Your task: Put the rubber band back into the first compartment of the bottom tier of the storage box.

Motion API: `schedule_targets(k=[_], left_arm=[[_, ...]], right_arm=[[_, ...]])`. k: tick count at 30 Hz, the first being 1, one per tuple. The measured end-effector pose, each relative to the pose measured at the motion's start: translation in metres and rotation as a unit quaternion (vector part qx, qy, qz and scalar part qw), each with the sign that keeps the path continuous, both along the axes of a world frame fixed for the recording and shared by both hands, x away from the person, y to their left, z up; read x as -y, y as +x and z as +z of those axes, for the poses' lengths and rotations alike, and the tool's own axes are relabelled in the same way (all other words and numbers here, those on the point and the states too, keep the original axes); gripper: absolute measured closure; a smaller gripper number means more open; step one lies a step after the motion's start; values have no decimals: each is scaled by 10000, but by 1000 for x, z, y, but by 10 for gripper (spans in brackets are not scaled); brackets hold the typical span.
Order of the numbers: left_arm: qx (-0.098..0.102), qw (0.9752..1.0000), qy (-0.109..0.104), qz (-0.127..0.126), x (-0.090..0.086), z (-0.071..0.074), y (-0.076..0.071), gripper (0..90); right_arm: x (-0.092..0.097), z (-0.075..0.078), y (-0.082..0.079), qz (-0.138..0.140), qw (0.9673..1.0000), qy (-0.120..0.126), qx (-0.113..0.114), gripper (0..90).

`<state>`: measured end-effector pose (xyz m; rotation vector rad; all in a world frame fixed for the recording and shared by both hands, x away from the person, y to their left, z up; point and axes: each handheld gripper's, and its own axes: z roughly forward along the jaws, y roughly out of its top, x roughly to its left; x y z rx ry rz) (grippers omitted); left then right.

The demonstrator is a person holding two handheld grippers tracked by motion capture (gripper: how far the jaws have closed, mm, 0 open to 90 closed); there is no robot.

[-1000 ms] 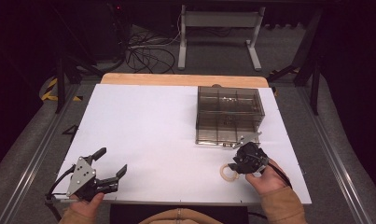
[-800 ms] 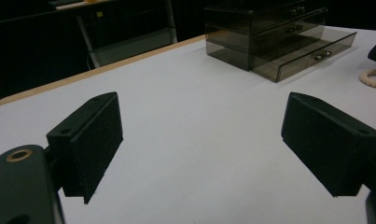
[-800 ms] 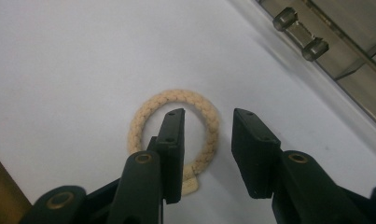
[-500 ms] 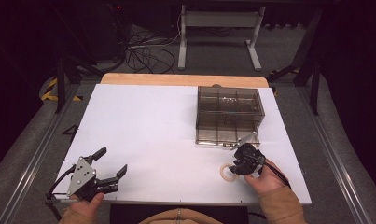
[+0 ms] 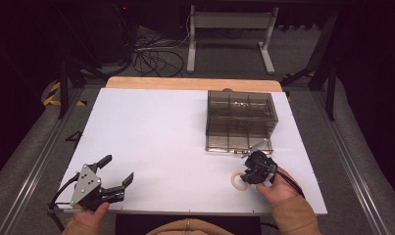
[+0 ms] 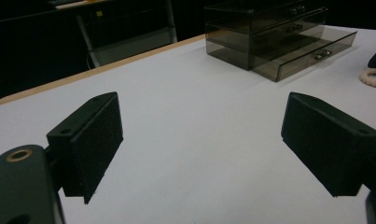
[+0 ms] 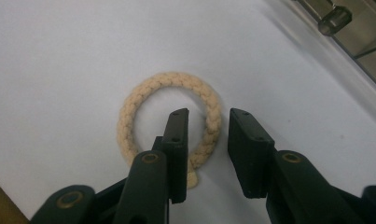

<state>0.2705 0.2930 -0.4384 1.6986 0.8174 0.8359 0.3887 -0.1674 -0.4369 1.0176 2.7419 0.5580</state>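
At the lower left of the high view, the left gripper (image 5: pixel 117 171) rests near the front edge of the white table (image 5: pixel 151 132), held by the person's left hand (image 5: pixel 89 215) with its jaws spread wide and nothing between them; in its own view the two black pads stand far apart over bare tabletop, aimed across at the box, which suggests it is parked out of the way and waiting. Right of centre, toward the upper part of that view, sits a smoky clear plastic drawer box (image 5: pixel 240 120), and its lowest drawer (image 5: pixel 239 139) looks pulled out toward the person, probably left open to receive something. Just below and right of that drawer, at the lower right, the right gripper (image 5: pixel 248 171) points down at a small cream rope ring (image 5: pixel 237 181) lying flat on the table, close in front of the drawer but apart from it. In the right gripper view the ring (image 7: pixel 169 116) is braided, and the jaws straddle its near right side, one pad inside the loop and one outside, with a gap showing between cord and outer pad, so they are partly closed but not yet clamped. Straddling the cord this way looks meant to pinch one strand, a sensible hold for a thin flat hoop.
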Motion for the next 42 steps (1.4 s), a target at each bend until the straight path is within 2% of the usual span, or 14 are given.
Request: schedule_targets(k=[12,28,35,42], left_arm=[[-4,10000,6,-6,0,0,0,132],[2,10000,2,-4,0,0,0,133],[3,10000,-4,-1,0,0,0,133],[5,10000,6,3,0,0,0,134]], right_arm=[[1,-2,1,-161,9998,75,52,822],[1,-2,1,-315,9994,114,54,848],[3,3,-1,-332,9990,206,194,850],[6,12,-5,-251,9972,477,519,850]])
